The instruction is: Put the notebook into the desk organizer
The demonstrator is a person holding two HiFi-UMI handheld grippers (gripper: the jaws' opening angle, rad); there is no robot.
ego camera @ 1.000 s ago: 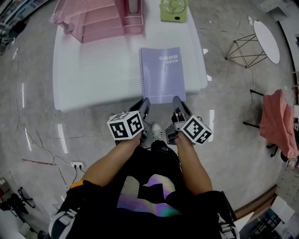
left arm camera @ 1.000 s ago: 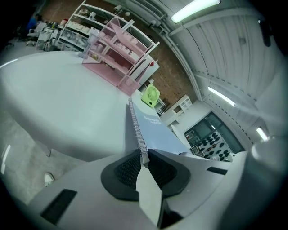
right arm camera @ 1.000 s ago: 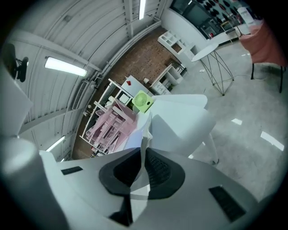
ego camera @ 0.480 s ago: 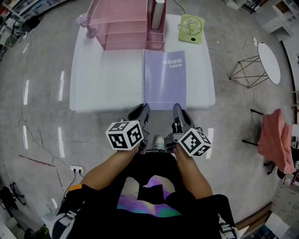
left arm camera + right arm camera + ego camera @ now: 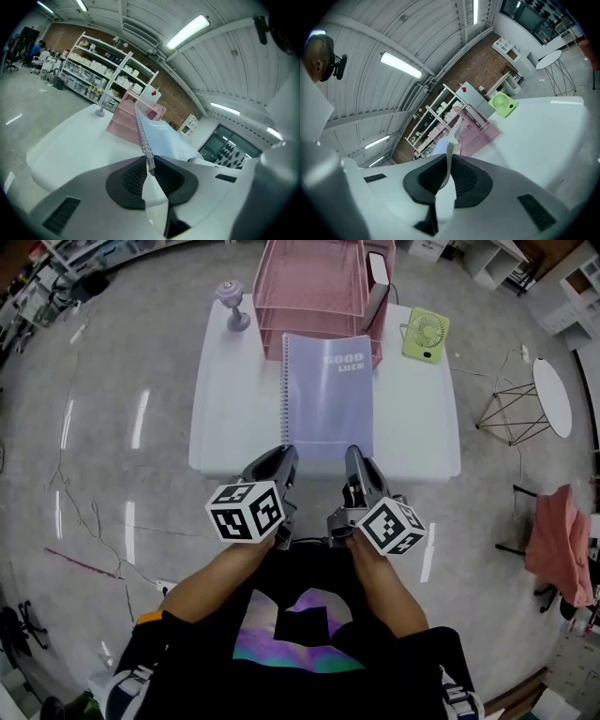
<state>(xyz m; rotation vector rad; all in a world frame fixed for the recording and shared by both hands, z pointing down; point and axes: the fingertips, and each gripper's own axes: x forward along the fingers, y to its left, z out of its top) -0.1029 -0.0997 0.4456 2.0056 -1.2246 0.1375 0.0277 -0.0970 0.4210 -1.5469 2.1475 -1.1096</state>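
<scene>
While both grippers clamp its near edge, the lilac spiral notebook (image 5: 328, 395) lies out over the white table (image 5: 225, 418), seemingly raised off it, though the head view leaves that unsure. At the table's far left corner stands a small footed ornament (image 5: 231, 304). The left gripper (image 5: 279, 460) pinches the spiral-bound corner, jaws pressed tight on it. The notebook's far edge reaches the front of the pink desk organizer (image 5: 314, 287). The right gripper (image 5: 356, 460) nips the opposite near corner, pads squeezed on the cover. A green desk fan (image 5: 425, 334) sits just right of the organizer.
</scene>
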